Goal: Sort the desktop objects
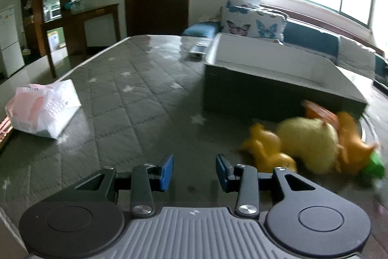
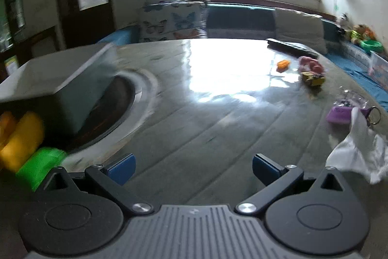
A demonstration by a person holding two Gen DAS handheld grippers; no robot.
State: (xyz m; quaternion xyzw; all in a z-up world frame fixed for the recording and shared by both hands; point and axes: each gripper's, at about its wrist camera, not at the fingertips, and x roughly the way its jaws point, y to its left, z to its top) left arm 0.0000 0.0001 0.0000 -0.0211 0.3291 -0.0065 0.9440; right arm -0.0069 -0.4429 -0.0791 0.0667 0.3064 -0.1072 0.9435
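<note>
Left claw [image 1: 194,170]: released, blue pads apart, nothing between them, over the grey quilted worktop [image 1: 135,98].
Right claw [image 2: 193,168]: released, pads wide apart, nothing held, above bare worktop.
Toy pile [image 1: 312,145]: blurred; pale yellow plush lump in the middle, orange-yellow plastic pieces either side, one green piece [image 1: 374,168] at the far right end; lies just right of the left claw, against the box front.
Box [image 1: 278,81]: one, dark grey outside, white inside, open top, on the worktop behind the toys.
Small items, right wrist view: one orange block [image 2: 283,64], one pink lump [image 2: 310,64], one yellow toy vehicle [image 2: 313,79], one purple pouch with keyring [image 2: 339,113], one white crumpled cloth [image 2: 359,152], one black remote [image 2: 291,46]; all well apart from the right claw.
White-pink packet [image 1: 43,111]: one, left edge of the worktop; print too blurred to read.
Butterfly cushions [image 1: 252,21]: two, on the sofa behind.
</note>
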